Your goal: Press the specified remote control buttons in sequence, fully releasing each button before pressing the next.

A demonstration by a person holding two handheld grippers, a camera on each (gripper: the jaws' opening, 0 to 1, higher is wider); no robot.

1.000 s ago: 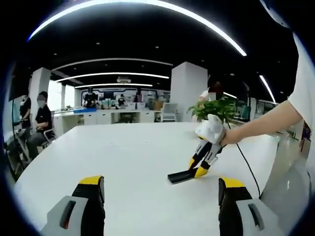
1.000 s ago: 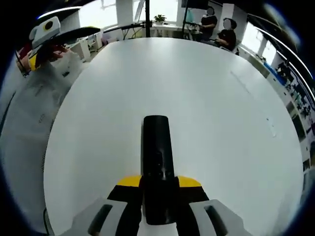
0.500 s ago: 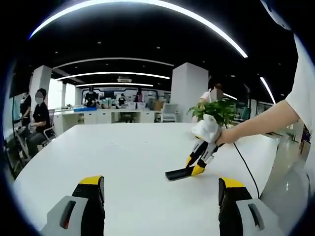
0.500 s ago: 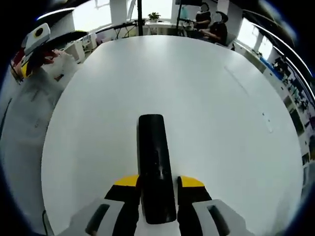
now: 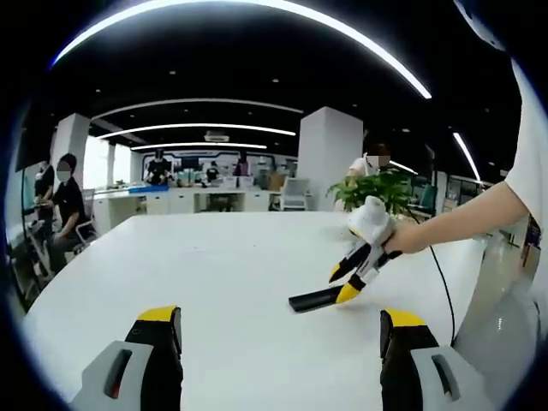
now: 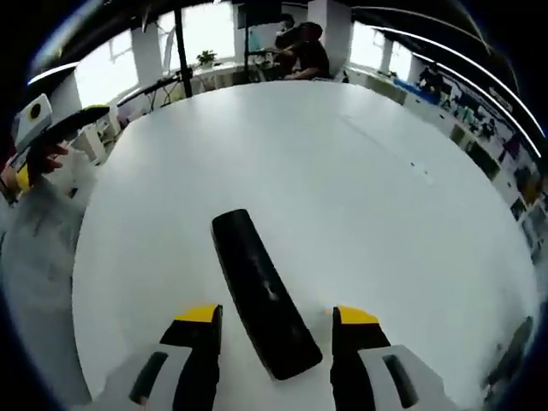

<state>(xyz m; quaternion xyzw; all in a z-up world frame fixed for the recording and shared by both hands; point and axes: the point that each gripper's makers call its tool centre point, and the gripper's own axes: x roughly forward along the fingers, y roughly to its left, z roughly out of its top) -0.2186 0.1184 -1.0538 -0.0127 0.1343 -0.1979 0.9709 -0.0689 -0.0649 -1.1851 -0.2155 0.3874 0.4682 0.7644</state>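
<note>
Fingers (image 6: 217, 318) apart, remote (image 6: 261, 295) btns unclear

From the left gripper view we look low and level across the white table (image 5: 223, 265) toward the office, with the remote (image 5: 313, 299) and the right gripper (image 5: 348, 284) at middle distance. From the right gripper view we look steeply down, close over the same remote (image 6: 261, 294). The 2 views share the table (image 6: 360, 188) and the remote.
</note>
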